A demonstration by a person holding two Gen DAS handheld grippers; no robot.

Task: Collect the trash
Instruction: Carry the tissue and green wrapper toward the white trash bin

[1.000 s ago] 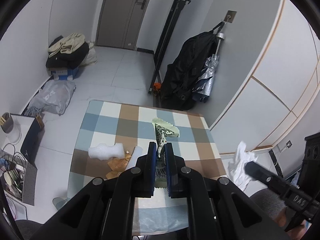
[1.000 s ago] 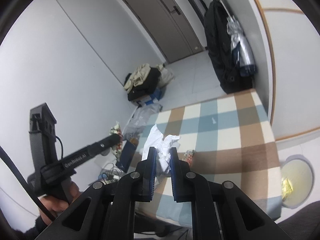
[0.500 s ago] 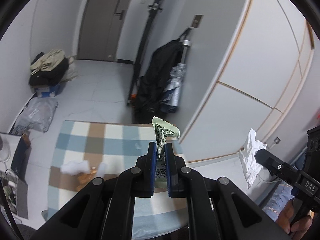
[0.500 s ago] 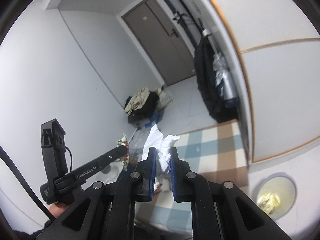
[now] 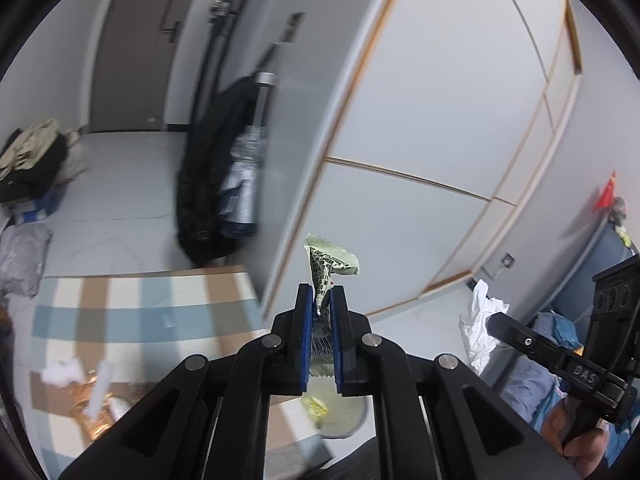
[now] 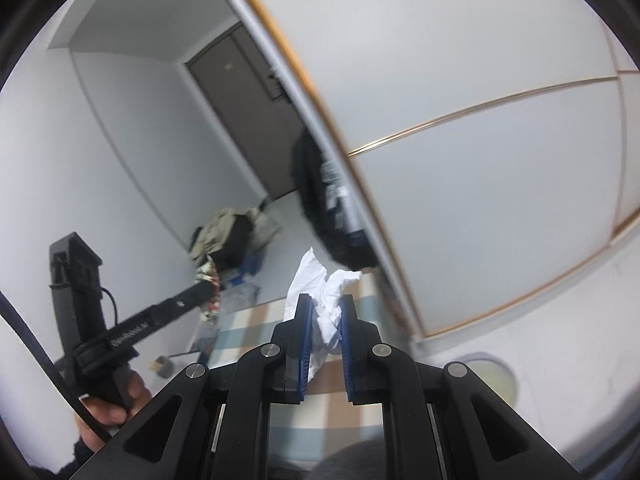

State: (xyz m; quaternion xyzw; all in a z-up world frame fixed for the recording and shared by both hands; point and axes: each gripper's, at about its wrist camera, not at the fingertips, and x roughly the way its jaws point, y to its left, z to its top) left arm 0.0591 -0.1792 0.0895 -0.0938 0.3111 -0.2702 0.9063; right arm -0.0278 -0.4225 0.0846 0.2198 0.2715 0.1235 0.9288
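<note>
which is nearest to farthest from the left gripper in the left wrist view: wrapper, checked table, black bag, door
1. wrapper: pinched in the left gripper.
2. checked table: just below and to the left.
3. black bag: hanging past the table's far edge, by the wall.
4. door: at the far end of the room, top left.

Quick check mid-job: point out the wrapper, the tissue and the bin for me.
wrapper (image 5: 329, 268), left wrist view, on its printed crumpled top above the pads.
tissue (image 6: 325, 296), right wrist view, on the white wad between the pads.
bin (image 6: 505, 374), right wrist view, on its rim at right.
</note>
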